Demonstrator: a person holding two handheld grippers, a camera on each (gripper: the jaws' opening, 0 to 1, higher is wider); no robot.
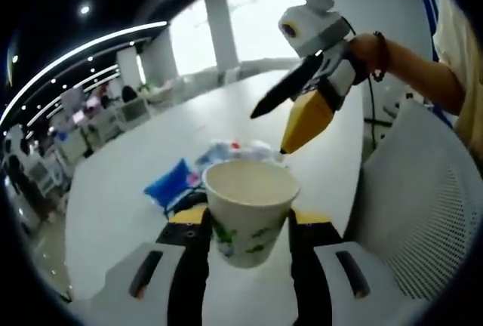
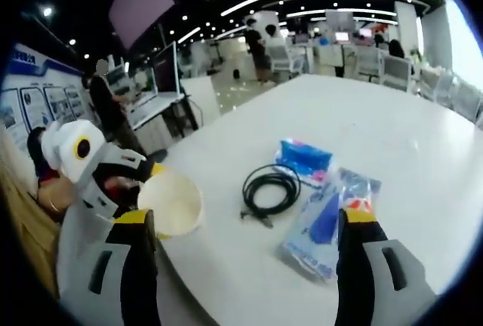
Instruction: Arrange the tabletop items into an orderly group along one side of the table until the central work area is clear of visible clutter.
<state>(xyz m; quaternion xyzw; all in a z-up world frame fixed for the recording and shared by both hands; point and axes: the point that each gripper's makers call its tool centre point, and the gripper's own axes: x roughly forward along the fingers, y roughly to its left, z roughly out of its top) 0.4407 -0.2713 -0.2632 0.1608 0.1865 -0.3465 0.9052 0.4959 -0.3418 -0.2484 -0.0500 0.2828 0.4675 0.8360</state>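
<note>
White paper cup is sitting pinched in the left gripper jaws above the desk; the right gripper jaws are hanging spread.

The left tongs had black jaws with yellow patches near the tips on grey-white bodies with dark slots. The right tongs matched, their jaws black with yellow and red-marked tips. The person wore a dark beaded bracelet and a pale yellow sleeve.
</note>
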